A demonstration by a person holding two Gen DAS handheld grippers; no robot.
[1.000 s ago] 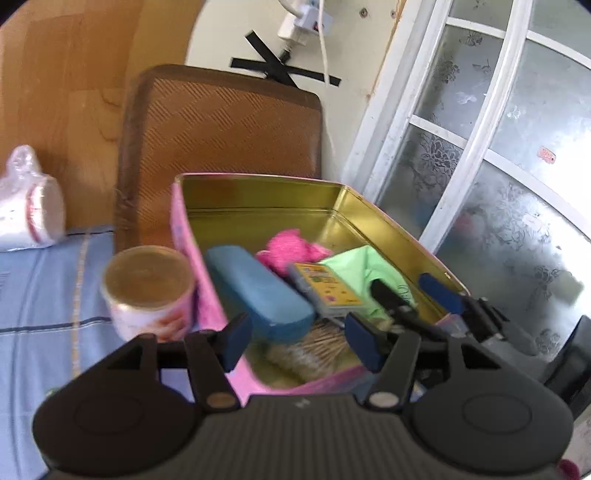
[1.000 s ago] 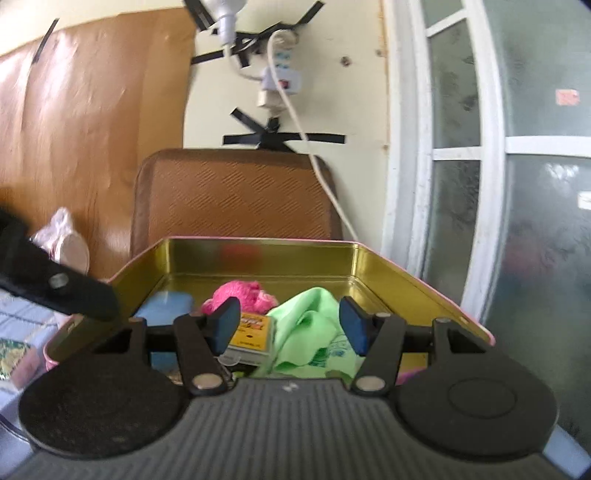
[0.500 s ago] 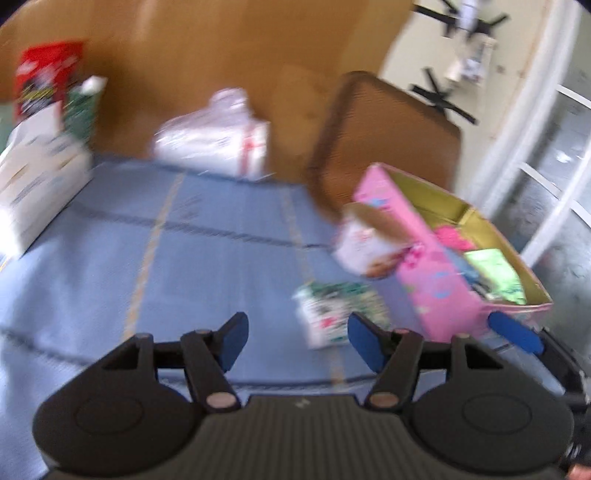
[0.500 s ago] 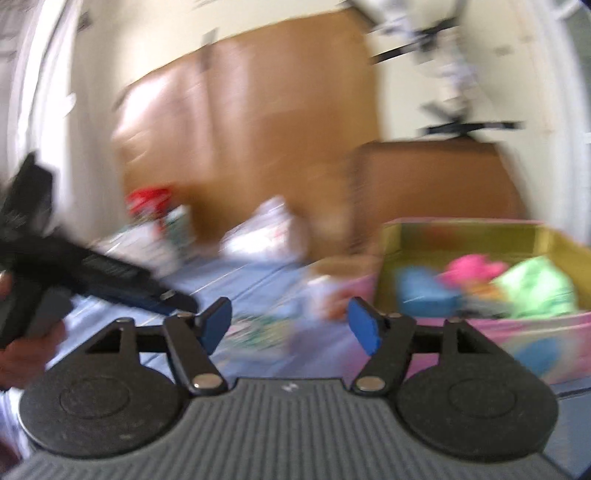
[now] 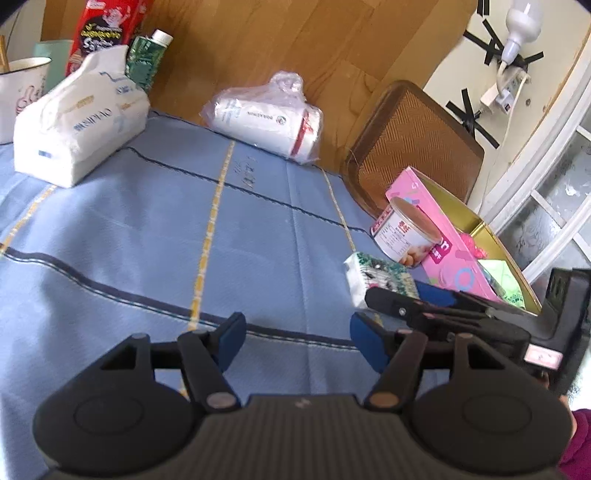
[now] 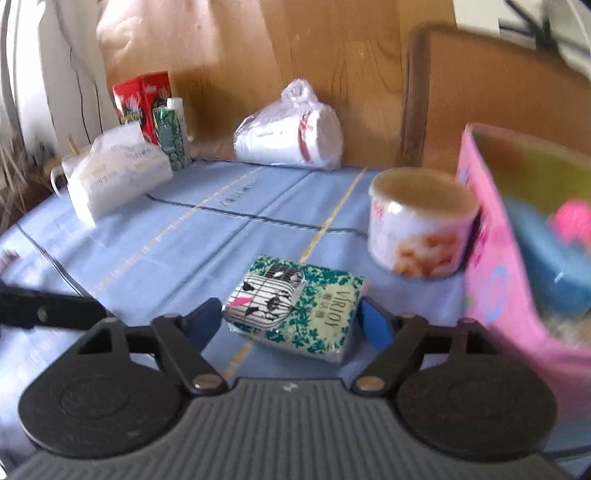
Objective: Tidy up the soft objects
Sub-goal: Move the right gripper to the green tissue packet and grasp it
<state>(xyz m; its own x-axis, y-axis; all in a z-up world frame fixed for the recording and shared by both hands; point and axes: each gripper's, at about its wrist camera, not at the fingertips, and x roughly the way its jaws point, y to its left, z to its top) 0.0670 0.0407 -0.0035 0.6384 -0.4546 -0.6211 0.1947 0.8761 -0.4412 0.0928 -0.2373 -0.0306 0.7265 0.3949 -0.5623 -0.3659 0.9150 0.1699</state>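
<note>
A small green-and-white tissue pack [image 6: 295, 306] lies on the blue tablecloth [image 6: 192, 240]. My right gripper [image 6: 291, 326] is open, its blue fingers on either side of the pack, not closed on it. The pack also shows in the left wrist view [image 5: 376, 280]. My left gripper [image 5: 295, 341] is open and empty above the cloth, left of the right gripper [image 5: 424, 306]. The pink tin box [image 5: 447, 251] with gold inside holds a green cloth [image 5: 506, 280], a pink soft thing [image 6: 572, 221] and a blue case [image 6: 550, 266].
A round can [image 6: 421, 236] stands against the pink box. A large tissue pack [image 5: 77, 125], a bagged white roll [image 5: 273, 118], a red box [image 5: 103, 33], a green bottle [image 5: 146, 59] and a mug [image 5: 18, 92] line the far edge. A brown chair back [image 5: 410, 144] stands behind.
Both grippers swung away from above the pink box, to the left and down over the cloth. The right gripper now straddles the small tissue pack.
</note>
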